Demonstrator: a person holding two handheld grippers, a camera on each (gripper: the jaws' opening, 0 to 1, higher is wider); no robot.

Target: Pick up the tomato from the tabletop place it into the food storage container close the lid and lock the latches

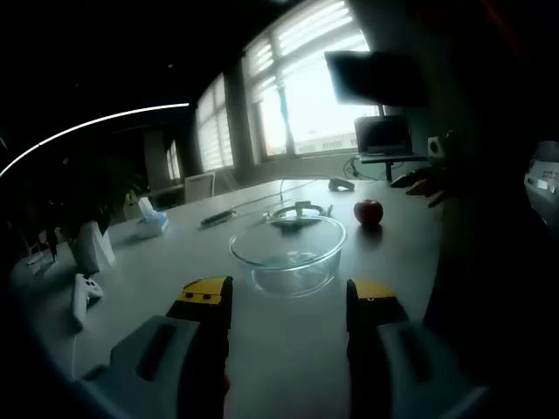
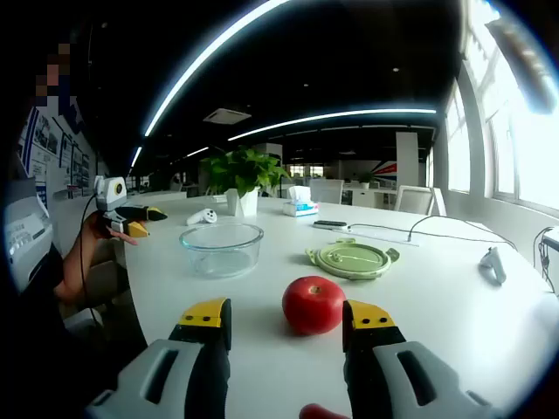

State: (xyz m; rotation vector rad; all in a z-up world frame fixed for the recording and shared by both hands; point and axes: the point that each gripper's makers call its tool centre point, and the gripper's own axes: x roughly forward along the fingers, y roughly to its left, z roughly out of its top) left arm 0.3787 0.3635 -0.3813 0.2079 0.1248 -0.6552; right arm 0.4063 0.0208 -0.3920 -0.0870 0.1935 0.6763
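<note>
Red and glossy, the tomato (image 2: 314,305) sits on the white surface (image 2: 454,297) just ahead of the right tongs (image 2: 289,319), whose jaws stand wide and empty. Beyond it lie the green lid (image 2: 352,258) and the clear glass bowl (image 2: 221,248). The left tongs (image 1: 288,298) gape wide before the bowl.
</note>
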